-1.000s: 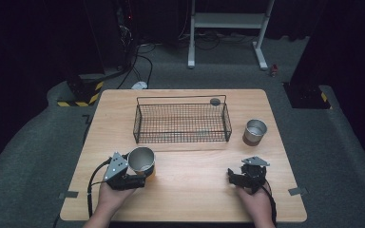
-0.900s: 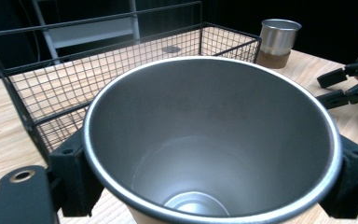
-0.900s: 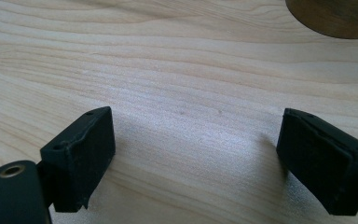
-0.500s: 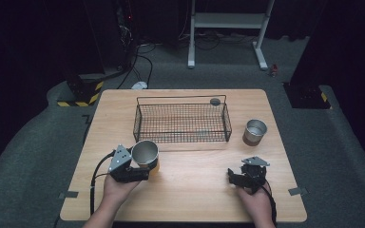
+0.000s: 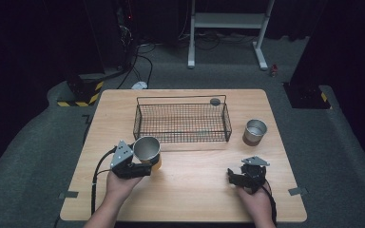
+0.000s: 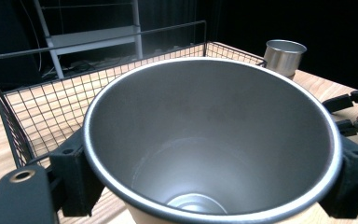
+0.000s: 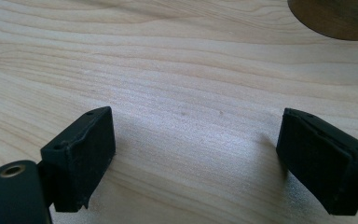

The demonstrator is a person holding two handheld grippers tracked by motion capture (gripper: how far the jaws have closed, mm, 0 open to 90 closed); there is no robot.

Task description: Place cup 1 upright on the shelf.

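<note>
A metal cup (image 5: 147, 148) with a tan outer wall is near the table's front left, just before the wire basket (image 5: 180, 141). My left gripper (image 5: 145, 165) is shut on it, one pad against each side of the rim. In the left gripper view the cup (image 6: 214, 130) opens toward the camera and is empty, with the basket (image 6: 37, 107) right behind it. A second metal cup (image 5: 255, 131) stands upright right of the basket. My right gripper (image 5: 233, 175) is at the front right, open over bare wood (image 7: 196, 158), nothing between its pads.
The black wire basket sits mid-table, with a small dark round thing (image 5: 215, 101) at its far right corner. The second cup's base (image 7: 335, 18) shows at the top right of the right gripper view. A white stand (image 5: 228, 28) and cables lie on the floor beyond.
My left gripper has carried the metal cup a little forward and right, closer to the basket's front wall. The right gripper has stayed in place.
</note>
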